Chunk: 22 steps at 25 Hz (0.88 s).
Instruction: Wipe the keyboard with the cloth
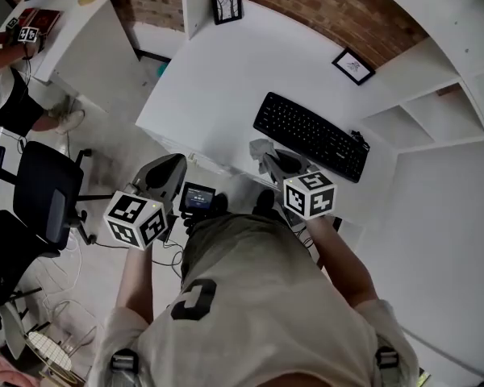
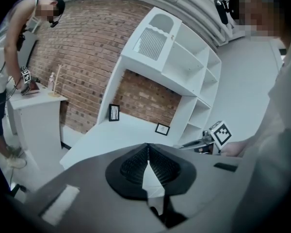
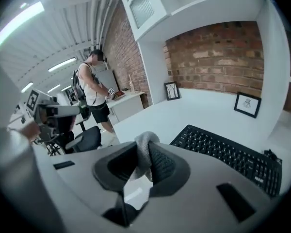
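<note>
The right gripper's [image 3: 143, 161] jaws pinch the crumpled grey cloth [image 3: 144, 147] at the white surface's [image 1: 226, 79] near edge, just short of the flat black keyboard [image 1: 310, 135] by the right corner. Best to lower the cloth onto the keys and sweep lengthwise, pressing lightly. The left gripper's [image 2: 148, 166] jaws are closed on nothing.

The keyboard [image 1: 310, 135] lies just ahead of the right gripper [image 1: 268, 164]. Bare desk [image 1: 218, 79] opens wide to its left. Shelving [image 1: 423, 119] walls its right, and a picture frame [image 1: 354, 66] stands beyond the keyboard.
</note>
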Each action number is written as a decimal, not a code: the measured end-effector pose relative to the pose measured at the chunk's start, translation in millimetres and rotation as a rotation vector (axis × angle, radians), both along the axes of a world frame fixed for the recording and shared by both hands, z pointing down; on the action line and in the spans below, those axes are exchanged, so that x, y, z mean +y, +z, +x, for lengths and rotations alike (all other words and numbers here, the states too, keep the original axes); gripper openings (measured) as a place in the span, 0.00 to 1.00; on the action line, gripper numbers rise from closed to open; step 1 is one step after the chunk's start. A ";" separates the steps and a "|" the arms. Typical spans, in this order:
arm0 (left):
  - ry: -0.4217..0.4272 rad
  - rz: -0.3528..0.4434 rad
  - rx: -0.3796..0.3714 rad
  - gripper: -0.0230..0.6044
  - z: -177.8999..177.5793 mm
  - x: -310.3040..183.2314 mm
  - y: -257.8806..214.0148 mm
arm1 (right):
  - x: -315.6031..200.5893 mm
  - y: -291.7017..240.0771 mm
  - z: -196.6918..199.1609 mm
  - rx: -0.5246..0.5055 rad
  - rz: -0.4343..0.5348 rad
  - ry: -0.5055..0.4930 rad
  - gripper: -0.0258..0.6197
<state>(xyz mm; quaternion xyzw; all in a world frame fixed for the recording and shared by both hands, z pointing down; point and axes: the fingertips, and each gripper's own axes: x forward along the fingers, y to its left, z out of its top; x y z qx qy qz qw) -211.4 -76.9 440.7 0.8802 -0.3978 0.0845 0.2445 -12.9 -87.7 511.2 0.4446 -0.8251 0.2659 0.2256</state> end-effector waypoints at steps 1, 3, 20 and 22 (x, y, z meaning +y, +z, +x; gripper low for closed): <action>-0.018 0.002 0.000 0.06 -5.1 -1.1 1.0 | -12.9 8.1 -1.0 0.037 0.004 -0.012 0.12; -0.065 0.012 -0.010 0.06 -17.7 -2.3 2.4 | -38.0 24.0 -2.2 0.108 0.014 -0.031 0.12; -0.276 -0.093 -0.068 0.06 -51.3 -8.4 19.5 | -140.2 124.6 14.1 0.380 -0.058 -0.088 0.12; -0.283 -0.095 -0.075 0.06 -56.5 -9.1 18.8 | -140.6 125.8 13.5 0.381 -0.055 -0.085 0.12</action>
